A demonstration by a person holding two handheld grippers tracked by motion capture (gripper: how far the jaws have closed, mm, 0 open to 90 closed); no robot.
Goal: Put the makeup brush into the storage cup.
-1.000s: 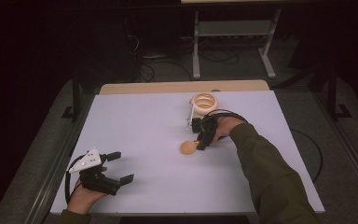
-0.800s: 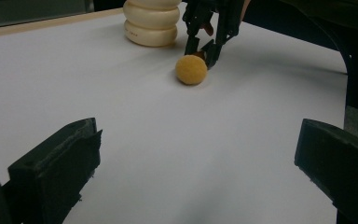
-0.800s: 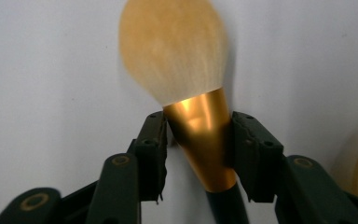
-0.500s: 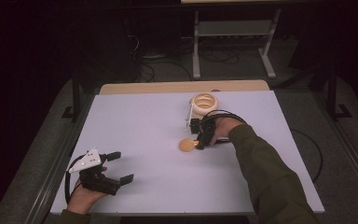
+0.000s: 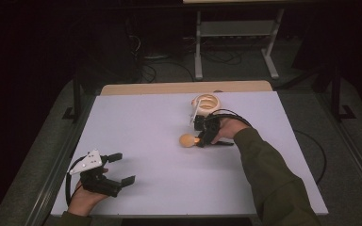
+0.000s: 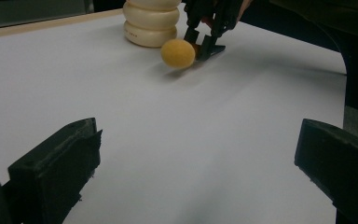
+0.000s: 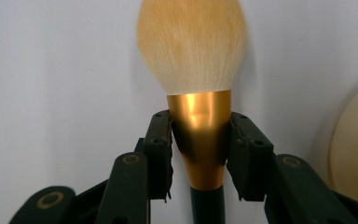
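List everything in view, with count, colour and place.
makeup brush: one, tan bristles, gold ferrule, dark handle; mid-table, clamped by the ferrule
ribbed holder: one, cream; far side of table, beyond the brush
table: one, white top, wooden far edge
metal stand: one, grey; floor behind table
left gripper: one, black, jaws wide apart; near left corner
right gripper: one, black, jaws have just closed on the ferrule
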